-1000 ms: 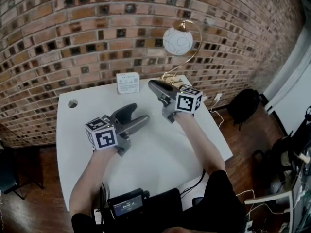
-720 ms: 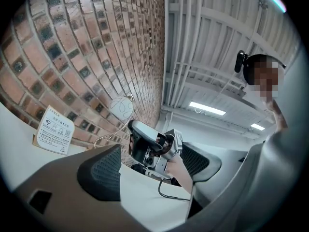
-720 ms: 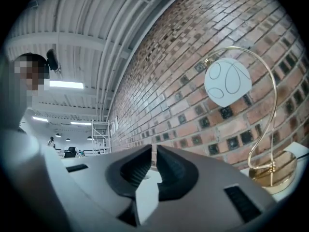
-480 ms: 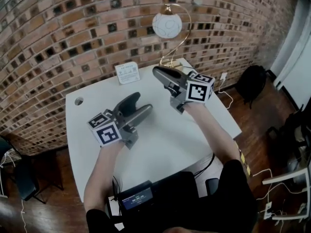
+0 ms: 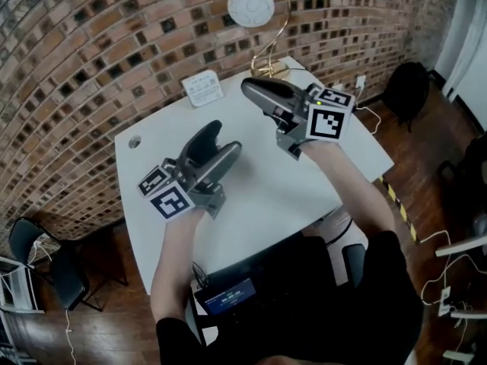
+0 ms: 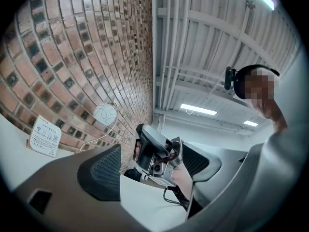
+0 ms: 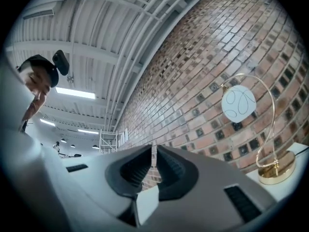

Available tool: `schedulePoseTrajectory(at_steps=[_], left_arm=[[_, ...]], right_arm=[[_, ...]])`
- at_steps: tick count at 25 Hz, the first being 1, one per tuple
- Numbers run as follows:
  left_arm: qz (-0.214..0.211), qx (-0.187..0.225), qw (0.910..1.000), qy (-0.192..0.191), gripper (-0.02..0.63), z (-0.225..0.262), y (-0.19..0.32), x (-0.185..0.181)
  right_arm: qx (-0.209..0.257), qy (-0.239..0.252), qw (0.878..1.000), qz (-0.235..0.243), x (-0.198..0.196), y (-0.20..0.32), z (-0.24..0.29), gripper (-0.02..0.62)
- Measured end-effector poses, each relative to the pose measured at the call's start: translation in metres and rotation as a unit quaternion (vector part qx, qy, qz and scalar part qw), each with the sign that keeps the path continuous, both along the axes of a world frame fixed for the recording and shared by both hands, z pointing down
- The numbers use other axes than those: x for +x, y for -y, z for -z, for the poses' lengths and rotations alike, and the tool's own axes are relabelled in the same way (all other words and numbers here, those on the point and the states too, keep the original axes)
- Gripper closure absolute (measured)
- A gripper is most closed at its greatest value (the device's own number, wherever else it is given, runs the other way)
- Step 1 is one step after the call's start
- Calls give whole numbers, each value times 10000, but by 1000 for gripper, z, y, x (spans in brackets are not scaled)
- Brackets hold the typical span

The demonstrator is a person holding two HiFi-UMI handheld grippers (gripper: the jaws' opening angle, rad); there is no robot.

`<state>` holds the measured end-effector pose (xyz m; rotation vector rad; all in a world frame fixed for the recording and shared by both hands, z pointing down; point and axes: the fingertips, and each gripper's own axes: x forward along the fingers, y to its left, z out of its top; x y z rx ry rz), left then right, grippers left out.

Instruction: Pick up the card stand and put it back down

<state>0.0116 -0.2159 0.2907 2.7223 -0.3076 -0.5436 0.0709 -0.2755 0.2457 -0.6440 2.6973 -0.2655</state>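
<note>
The white card stand (image 5: 202,90) stands upright at the table's far edge against the brick wall, and shows far left in the left gripper view (image 6: 45,138). My left gripper (image 5: 221,141) hovers over the middle of the white table (image 5: 259,196), jaws wide open and empty (image 6: 154,163). My right gripper (image 5: 255,90) is raised to the right of the stand, clear of it. Its jaws have just been closing and stand shut to a thin slit (image 7: 154,151) with nothing between them. The left gripper view looks straight at the right gripper (image 6: 149,144).
A gold arc lamp with a white globe (image 5: 251,6) stands on its base (image 5: 268,68) at the table's far right corner, close behind my right gripper. A cable hole (image 5: 135,141) is far left. A black device with a screen (image 5: 228,295) sits at the near edge. A chair (image 5: 46,257) stands left.
Both grippers have risen above the table and the head view has swung, so the table sits lower and more to the right. The card stand has stayed where it was.
</note>
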Motion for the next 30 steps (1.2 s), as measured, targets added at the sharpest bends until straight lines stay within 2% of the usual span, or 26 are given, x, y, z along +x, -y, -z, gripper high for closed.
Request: schedulePoseTrajectory(at_steps=[13, 22, 30], left_arm=[[208, 158, 9996, -66, 219, 10, -46, -1], [280, 308, 9989, -223, 218, 14, -77, 0], [329, 461, 9982, -188, 218, 10, -103, 3]], right_arm=[[713, 484, 9962, 158, 14, -85, 22, 549], [1359, 713, 9877, 300, 23, -154, 30, 555], [1644, 927, 9814, 360, 30, -193, 21, 561]])
